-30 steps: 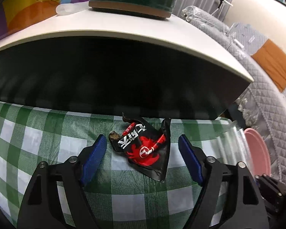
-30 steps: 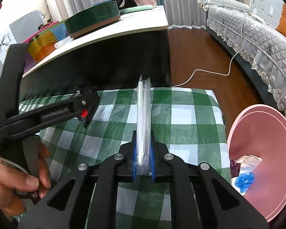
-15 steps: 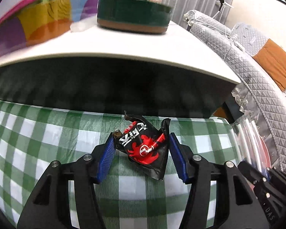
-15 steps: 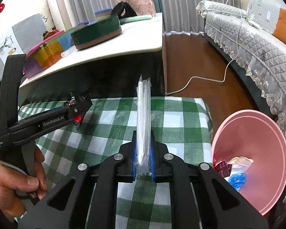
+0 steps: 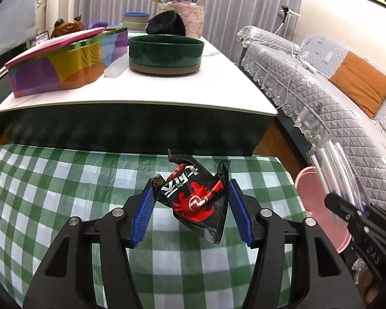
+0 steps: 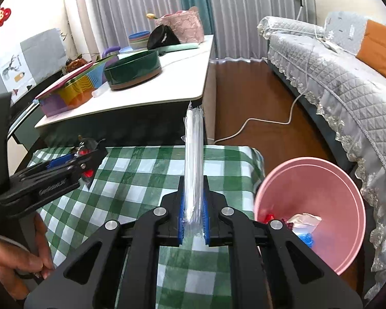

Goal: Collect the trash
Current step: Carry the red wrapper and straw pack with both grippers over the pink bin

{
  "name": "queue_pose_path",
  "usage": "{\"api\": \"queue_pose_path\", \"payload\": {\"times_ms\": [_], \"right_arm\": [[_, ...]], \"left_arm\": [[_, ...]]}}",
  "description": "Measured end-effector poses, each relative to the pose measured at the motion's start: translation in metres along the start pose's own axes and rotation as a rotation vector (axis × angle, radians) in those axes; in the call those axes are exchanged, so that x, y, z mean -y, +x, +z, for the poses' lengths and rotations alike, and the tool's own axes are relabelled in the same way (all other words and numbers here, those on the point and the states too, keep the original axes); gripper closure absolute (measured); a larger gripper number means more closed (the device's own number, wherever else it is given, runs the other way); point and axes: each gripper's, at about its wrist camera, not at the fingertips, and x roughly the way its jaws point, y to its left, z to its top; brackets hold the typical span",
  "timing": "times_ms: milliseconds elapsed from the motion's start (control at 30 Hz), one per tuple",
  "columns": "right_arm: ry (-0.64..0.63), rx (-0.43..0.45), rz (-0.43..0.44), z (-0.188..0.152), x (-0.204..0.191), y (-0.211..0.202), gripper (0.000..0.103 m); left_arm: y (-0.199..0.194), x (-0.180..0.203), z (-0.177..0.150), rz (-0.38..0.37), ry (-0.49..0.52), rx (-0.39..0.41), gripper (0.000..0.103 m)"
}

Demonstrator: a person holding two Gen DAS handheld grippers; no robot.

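My left gripper (image 5: 190, 200) is shut on a crumpled black and red snack wrapper (image 5: 195, 198) and holds it above the green checked cloth (image 5: 64, 193). My right gripper (image 6: 193, 213) is shut on a long clear plastic sleeve (image 6: 193, 159) that stands up between its blue pads. A pink bin (image 6: 311, 206) sits to the right of the cloth, below its edge, with several bits of trash inside. The bin also shows in the left wrist view (image 5: 314, 200). The left gripper with the wrapper shows at the left in the right wrist view (image 6: 72, 170).
A white table (image 5: 141, 87) stands behind the cloth with a dark green round tin (image 5: 166, 54) and a colourful box (image 5: 61, 64). A grey quilted sofa (image 6: 334, 82) runs along the right. A white cable (image 6: 257, 123) lies on the wooden floor.
My left gripper closed on the wrapper and lifted it off the cloth. Both grippers rose; the right one, still holding the sleeve, shifted toward the pink bin.
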Motion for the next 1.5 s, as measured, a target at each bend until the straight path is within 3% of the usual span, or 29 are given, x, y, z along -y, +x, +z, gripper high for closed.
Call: {"api": "queue_pose_path", "payload": {"times_ms": [433, 1500], "right_arm": [[0.040, 0.041, -0.027, 0.002, 0.028, -0.022, 0.092], [0.199, 0.045, -0.219, -0.019, 0.154, -0.036, 0.092]], "left_arm": [[-0.009, 0.033, -0.006, -0.034, 0.051, 0.017, 0.048], [0.038, 0.158, -0.017, -0.232, 0.170, -0.003, 0.048]]}}
